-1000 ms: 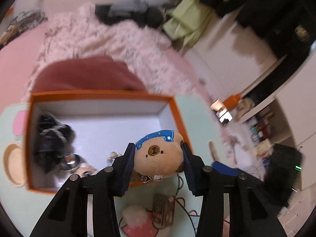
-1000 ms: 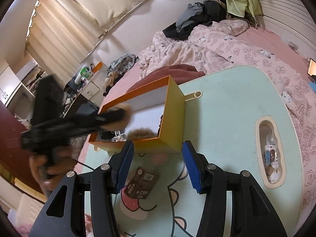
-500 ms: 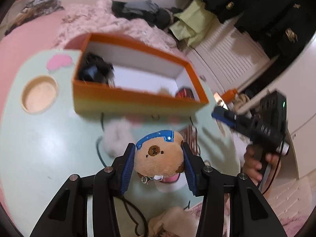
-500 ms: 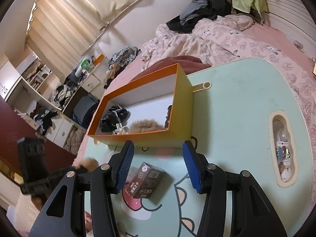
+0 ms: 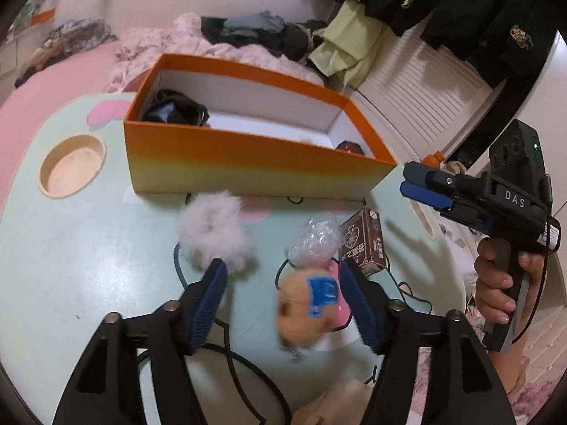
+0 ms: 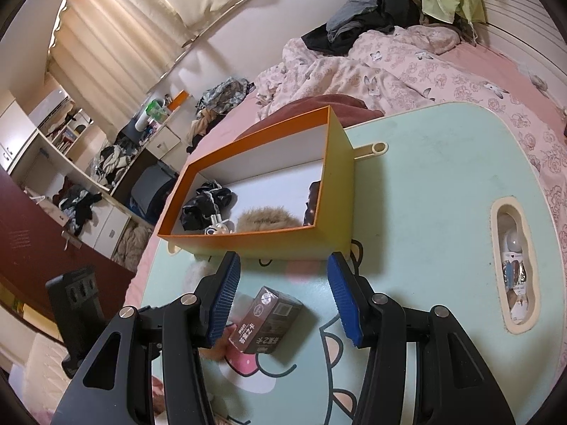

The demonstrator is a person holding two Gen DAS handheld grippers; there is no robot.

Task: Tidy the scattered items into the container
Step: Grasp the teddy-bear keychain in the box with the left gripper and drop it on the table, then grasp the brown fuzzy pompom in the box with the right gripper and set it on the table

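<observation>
Half a second ago the left gripper point(image 5: 283, 294) clamped the plush bear point(image 5: 304, 308); its jaws have just been opening, and the bear, blurred, sits loose against the right-hand pad, short of the orange box point(image 5: 248, 163). Beside it lie a white pompom point(image 5: 212, 230) and a brown carton point(image 6: 265, 322). Above that carton hovers the right gripper point(image 6: 283, 294), half open and empty, likely lining up its pick.

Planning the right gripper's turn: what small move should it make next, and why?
Probably ease the right gripper down around the brown carton and close. Its jaws are open and empty, the carton lies on the table just under them, outside the orange box. The left gripper, jaws just opened, has let the plush bear go.
</observation>
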